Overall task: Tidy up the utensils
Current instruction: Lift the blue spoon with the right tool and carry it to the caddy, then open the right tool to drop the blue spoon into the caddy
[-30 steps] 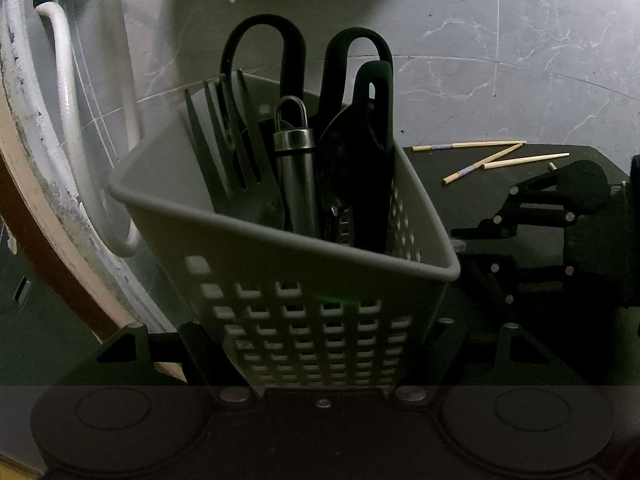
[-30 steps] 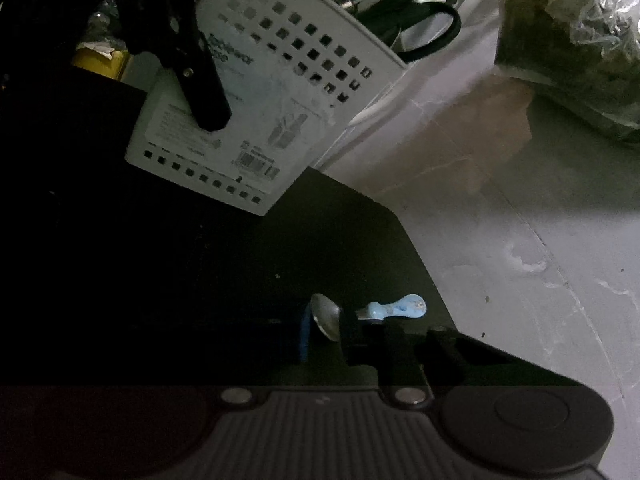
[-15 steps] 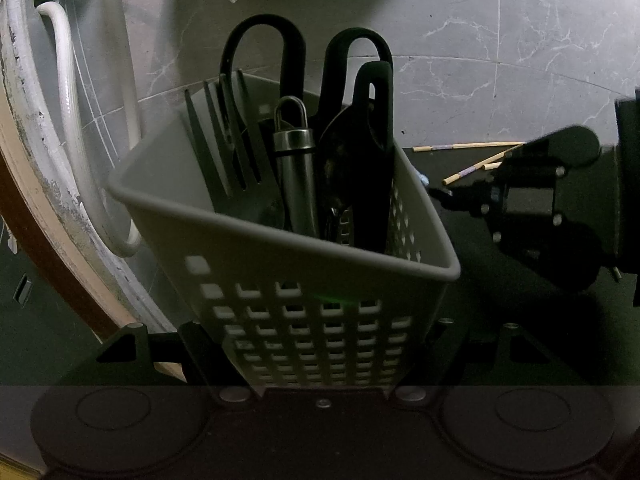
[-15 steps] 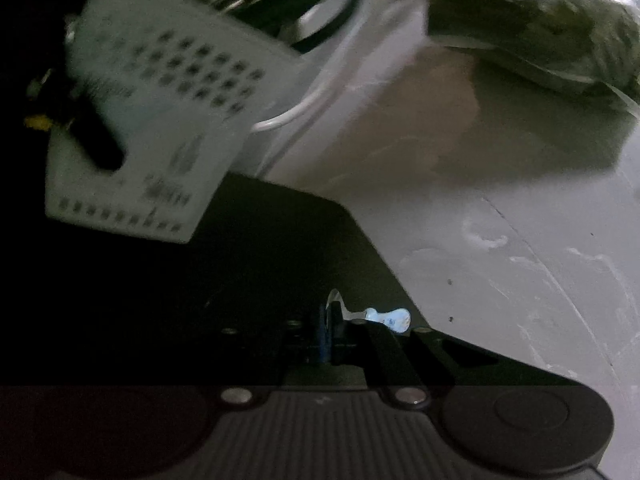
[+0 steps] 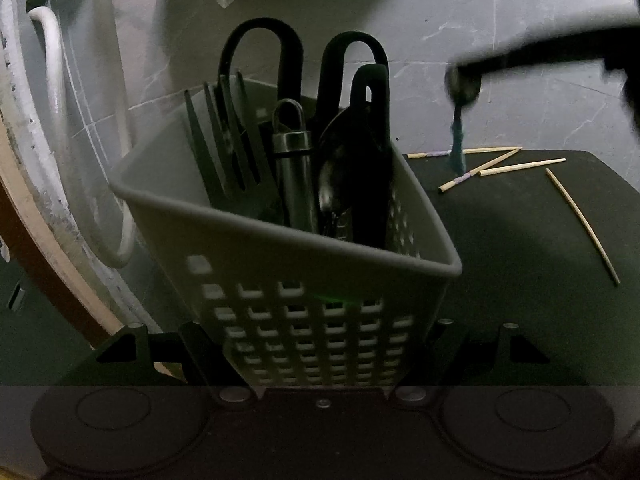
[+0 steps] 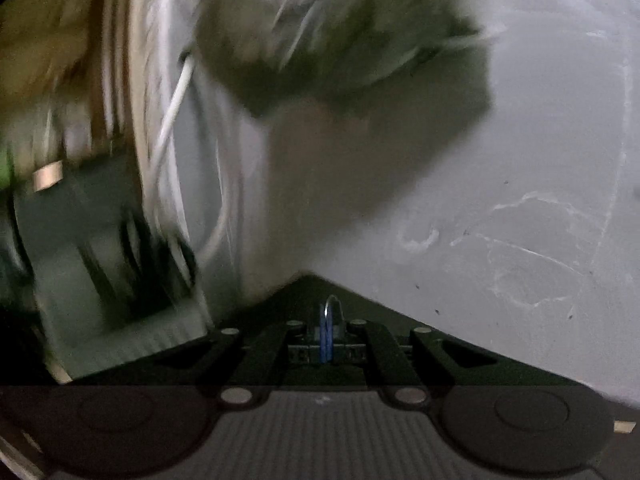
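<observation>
On the left view my left tool [image 5: 320, 360] clamps the basket [image 5: 288, 248] at the table's [image 5: 520, 280] near edge. On the right view my right tool [image 6: 327, 344], closed, pinches the spoon [image 6: 330, 312]; next I judge it needs dropping into the basket.

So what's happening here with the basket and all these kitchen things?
A person is sorting utensils with two handheld grippers. The left gripper grips a white basket already holding scissors, a fork and other tools. The right gripper is shut on a small blue-handled spoon, lifted above the dark mat where chopsticks lie.
</observation>
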The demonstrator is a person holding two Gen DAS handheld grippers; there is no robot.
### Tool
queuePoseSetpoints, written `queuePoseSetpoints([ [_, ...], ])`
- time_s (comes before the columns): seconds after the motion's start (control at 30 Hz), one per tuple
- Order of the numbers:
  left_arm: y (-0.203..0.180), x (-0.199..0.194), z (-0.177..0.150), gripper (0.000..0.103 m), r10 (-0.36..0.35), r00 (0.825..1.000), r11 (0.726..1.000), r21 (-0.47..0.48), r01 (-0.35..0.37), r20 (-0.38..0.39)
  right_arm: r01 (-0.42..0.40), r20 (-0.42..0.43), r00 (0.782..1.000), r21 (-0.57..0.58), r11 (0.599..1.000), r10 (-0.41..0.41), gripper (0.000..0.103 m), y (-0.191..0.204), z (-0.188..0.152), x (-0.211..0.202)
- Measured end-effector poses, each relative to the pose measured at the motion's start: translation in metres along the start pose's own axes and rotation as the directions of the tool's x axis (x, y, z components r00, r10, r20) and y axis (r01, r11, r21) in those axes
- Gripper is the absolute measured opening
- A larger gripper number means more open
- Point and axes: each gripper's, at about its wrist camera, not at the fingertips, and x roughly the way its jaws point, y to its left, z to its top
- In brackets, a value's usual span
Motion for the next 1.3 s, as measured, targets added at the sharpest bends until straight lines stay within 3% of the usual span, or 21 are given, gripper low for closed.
queuePoseSetpoints([
  [0.13,0.002,0.001,-0.001,0.077,-0.008,1.0,1.0,0.006,0.008,0.007,-0.09,0.11,0.991,0.144,0.985,0.074,0.001,0.003,0.038,-0.042],
  [0.27,0.004,0.002,-0.002,0.077,-0.015,1.0,1.0,0.012,0.014,0.013,-0.234,0.209,0.958,0.187,0.954,0.194,0.001,0.014,0.072,-0.076],
  [0.37,0.005,0.004,-0.001,0.077,-0.019,1.0,1.0,0.015,0.019,0.017,-0.372,0.263,0.911,0.187,0.909,0.318,0.001,0.024,0.093,-0.087],
  [0.5,0.007,0.002,-0.003,0.077,-0.022,1.0,1.0,0.018,0.022,0.019,-0.532,0.307,0.836,0.248,0.81,0.455,0.001,0.029,0.108,-0.081],
  [0.7,0.007,0.004,-0.002,0.077,-0.027,0.999,0.999,0.023,0.026,0.022,-0.518,0.231,0.854,0.29,0.805,0.466,0.001,0.044,0.099,-0.043],
  [0.8,0.007,0.004,-0.002,0.077,-0.029,0.999,0.999,0.024,0.028,0.024,-0.51,0.192,0.86,0.355,0.783,0.473,0.001,0.045,0.083,-0.027],
  [1.03,0.007,0.004,-0.002,0.077,-0.032,0.999,0.999,0.025,0.031,0.025,-0.419,0.102,0.904,0.416,0.807,0.416,0.002,0.047,0.048,0.002],
  [1.13,0.008,0.005,-0.003,0.077,-0.034,0.999,0.999,0.025,0.033,0.025,-0.336,0.025,0.933,0.414,0.846,0.359,0.013,0.048,0.035,0.01],
  [1.2,0.008,0.005,-0.003,0.077,-0.036,0.999,0.999,0.025,0.036,0.023,-0.321,0.009,0.937,0.423,0.847,0.35,0.034,0.047,0.03,0.01],
  [1.3,0.009,0.006,-0.002,0.077,-0.037,0.999,0.999,0.027,0.037,0.024,-0.311,0.038,0.945,0.421,0.852,0.326,0.052,0.045,0.025,-0.002],
])
